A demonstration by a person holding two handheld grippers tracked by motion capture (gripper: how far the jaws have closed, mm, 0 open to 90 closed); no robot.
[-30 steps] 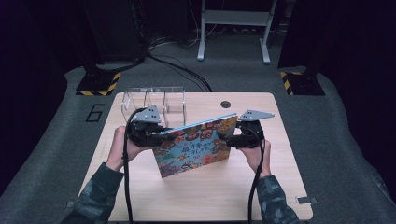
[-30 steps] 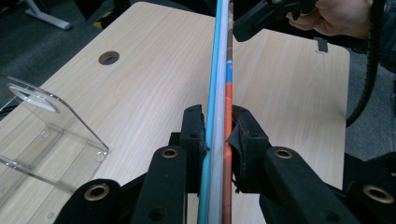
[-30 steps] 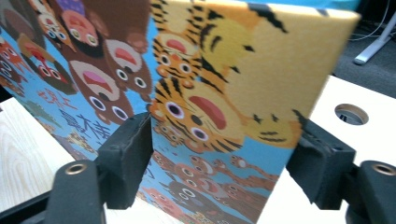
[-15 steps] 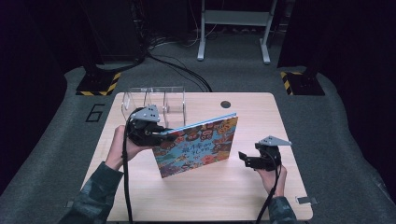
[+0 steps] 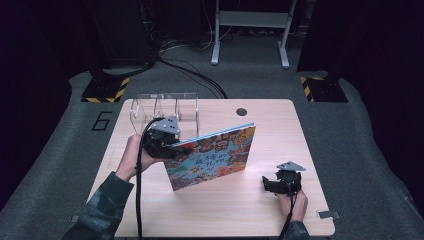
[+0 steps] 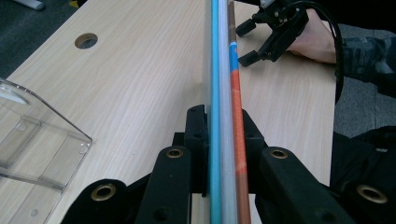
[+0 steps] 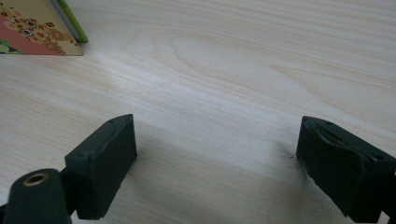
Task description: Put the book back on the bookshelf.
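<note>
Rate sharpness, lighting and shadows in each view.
High view: bright pale wooden table, dark surroundings, soft detail. Left gripper view: colourful picture book edge sharp in the left gripper. Right gripper view: right gripper near, slightly blurred, casting soft shadows.

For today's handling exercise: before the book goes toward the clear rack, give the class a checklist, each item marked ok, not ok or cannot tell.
1. Left gripper shut on the book: ok.
2. Book upright, bottom edge on the table: ok.
3. Right gripper open and apart from the book: ok.
4. Clear rack stands behind the book, slots free: ok.
5. Slot wide enough for the book: cannot tell.
</note>
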